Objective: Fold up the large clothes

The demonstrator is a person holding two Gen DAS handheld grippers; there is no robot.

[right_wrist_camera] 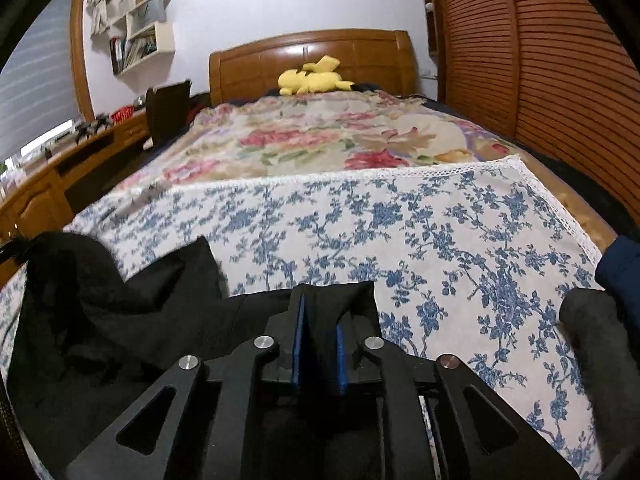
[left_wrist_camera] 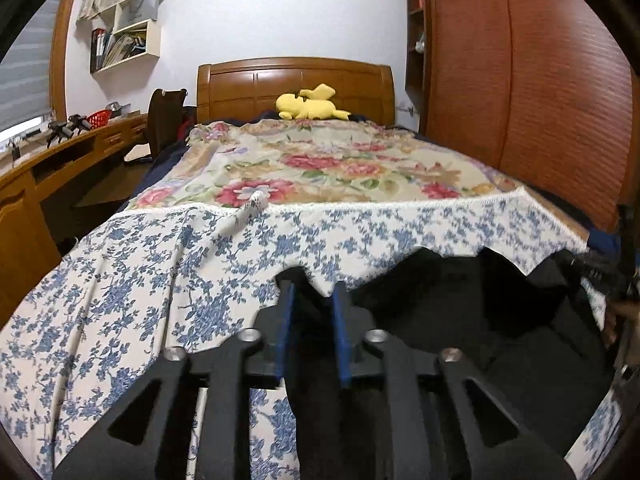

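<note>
Both views are taken low and close at the foot edge of the bed [left_wrist_camera: 560,216], faced along it toward the headboard [left_wrist_camera: 294,80]; the left wrist view is set nearer the left corner, and the blue-flowered cloth [right_wrist_camera: 400,232] is shared
</note>
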